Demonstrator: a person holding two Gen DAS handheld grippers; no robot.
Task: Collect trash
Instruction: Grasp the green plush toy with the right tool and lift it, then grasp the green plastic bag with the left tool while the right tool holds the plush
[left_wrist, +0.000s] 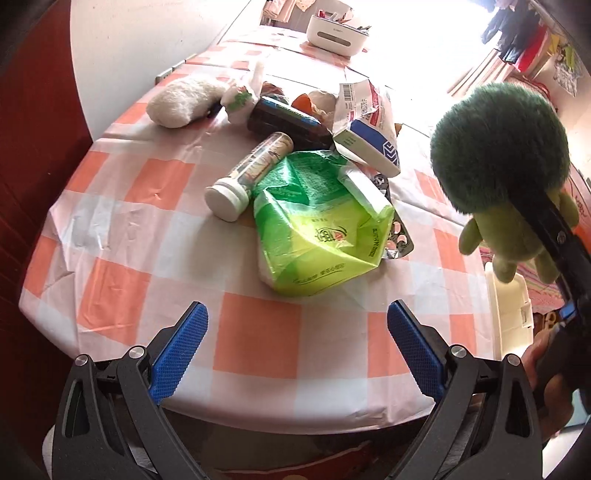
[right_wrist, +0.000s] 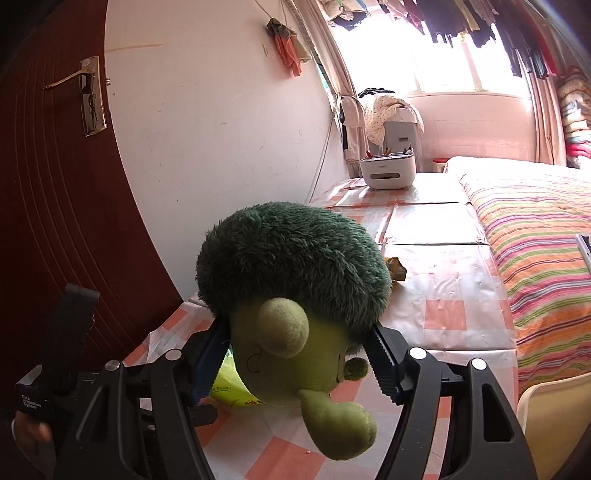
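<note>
My right gripper (right_wrist: 295, 354) is shut on a green broccoli plush toy (right_wrist: 295, 280), squeezing its pale body; in the left wrist view the broccoli plush toy (left_wrist: 498, 155) hangs in the air at the right, above the table's edge. My left gripper (left_wrist: 297, 332) stands open with nothing between its blue pads, over the near edge of the checked tablecloth (left_wrist: 129, 206). Ahead of it lie a crumpled green plastic bag (left_wrist: 317, 229), a white-capped tube (left_wrist: 251, 173), a blue-and-white carton (left_wrist: 369, 136), a dark box (left_wrist: 284, 118) and a foil blister pack (left_wrist: 399, 240).
A white plush (left_wrist: 184, 99) and a wrapped white item (left_wrist: 240, 99) lie at the far left of the pile. A white desk organiser (right_wrist: 388, 170) stands at the table's far end. A striped bed (right_wrist: 535, 240) borders the right side, a white bin (left_wrist: 509, 310) sits below, and a red-brown door (right_wrist: 55, 203) stands on the left.
</note>
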